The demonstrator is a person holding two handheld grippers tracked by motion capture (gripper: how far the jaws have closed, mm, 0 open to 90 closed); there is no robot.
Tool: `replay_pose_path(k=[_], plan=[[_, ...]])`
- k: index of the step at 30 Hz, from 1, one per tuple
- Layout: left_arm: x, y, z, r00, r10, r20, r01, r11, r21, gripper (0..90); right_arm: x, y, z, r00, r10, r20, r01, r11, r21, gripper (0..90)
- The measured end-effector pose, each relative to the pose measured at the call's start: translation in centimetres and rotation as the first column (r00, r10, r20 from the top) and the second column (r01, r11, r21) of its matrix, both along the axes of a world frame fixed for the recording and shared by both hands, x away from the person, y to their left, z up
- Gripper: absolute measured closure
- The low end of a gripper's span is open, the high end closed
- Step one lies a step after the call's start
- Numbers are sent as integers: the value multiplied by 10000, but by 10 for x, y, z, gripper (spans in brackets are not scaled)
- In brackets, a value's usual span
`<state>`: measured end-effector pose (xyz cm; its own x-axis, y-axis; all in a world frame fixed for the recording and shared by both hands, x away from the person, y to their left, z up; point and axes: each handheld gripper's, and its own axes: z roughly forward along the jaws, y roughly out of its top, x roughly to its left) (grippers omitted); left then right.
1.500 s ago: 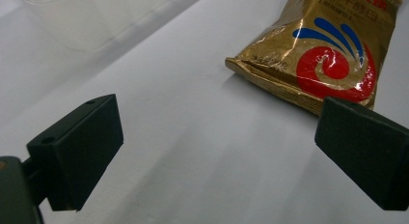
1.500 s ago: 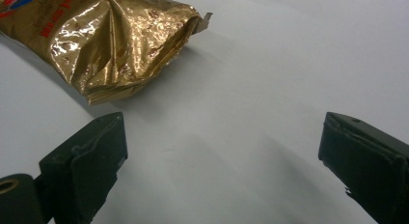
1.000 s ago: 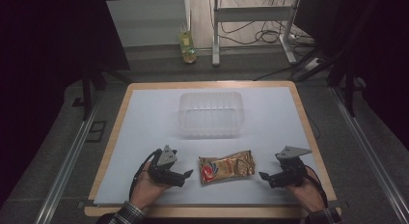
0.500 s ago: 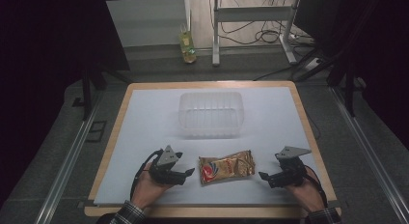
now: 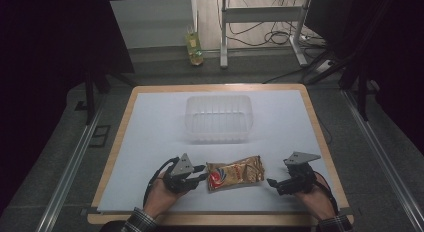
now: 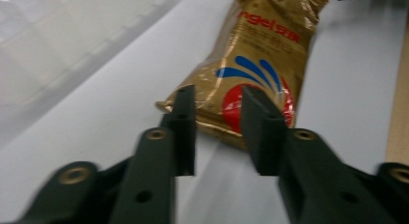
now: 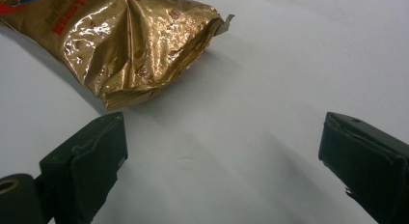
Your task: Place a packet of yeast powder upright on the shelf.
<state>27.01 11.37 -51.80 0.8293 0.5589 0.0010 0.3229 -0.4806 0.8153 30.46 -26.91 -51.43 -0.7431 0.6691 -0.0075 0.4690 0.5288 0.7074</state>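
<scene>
Fingers of the left gripper are standing a little apart and arriving at the near edge of the gold packet, which is lying flat on the bench at lower centre of the high view. Compared with a second ago, this gripper is sitting closer to the packet's end; in the left gripper view the two tips are now framing the sealed seam, though I cannot tell whether they are touching it. The right gripper is waiting at lower right, its fingers spread wide, with the packet's crumpled end in the upper left of its own view, near but apart. The clear tub is sitting beyond, at upper centre. Judging from this, a pinch on the packet is about to begin.
</scene>
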Motion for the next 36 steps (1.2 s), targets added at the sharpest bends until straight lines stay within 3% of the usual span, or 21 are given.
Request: replay_pose_path(k=[2,5,11,16,18,22,28,36], plan=[[0,-3,0,9999,-102,16,102,9999,52,736,0,0,0,10000,-11,-7,11,10000,0,32],[-1,-10,0,9990,-423,110,422,9991,68,887,0,-1,0,10000,-25,-44,25,10000,12,32],[3,-24,-3,9977,-676,5,676,9977,-43,893,1,0,0,9998,-12,-175,12,10000,37,32],[8,-30,-10,9977,-638,-224,634,9978,-178,893,1,1,-1,9997,27,-250,-25,10000,62,29],[10,-32,-12,9981,-573,-230,572,9984,-49,893,0,2,-1,9997,56,-245,-54,9999,92,29],[13,-29,-16,9964,-671,-517,659,9975,-249,894,0,5,-1,9996,178,-237,-177,9998,82,28],[11,-30,-16,9969,-672,-406,677,9976,114,897,-3,12,-1,9982,452,-390,-444,9988,222,28],[9,-24,-19,9956,-658,-662,664,9978,70,898,-1,23,-3,9938,911,-645,-895,9956,272,29]])
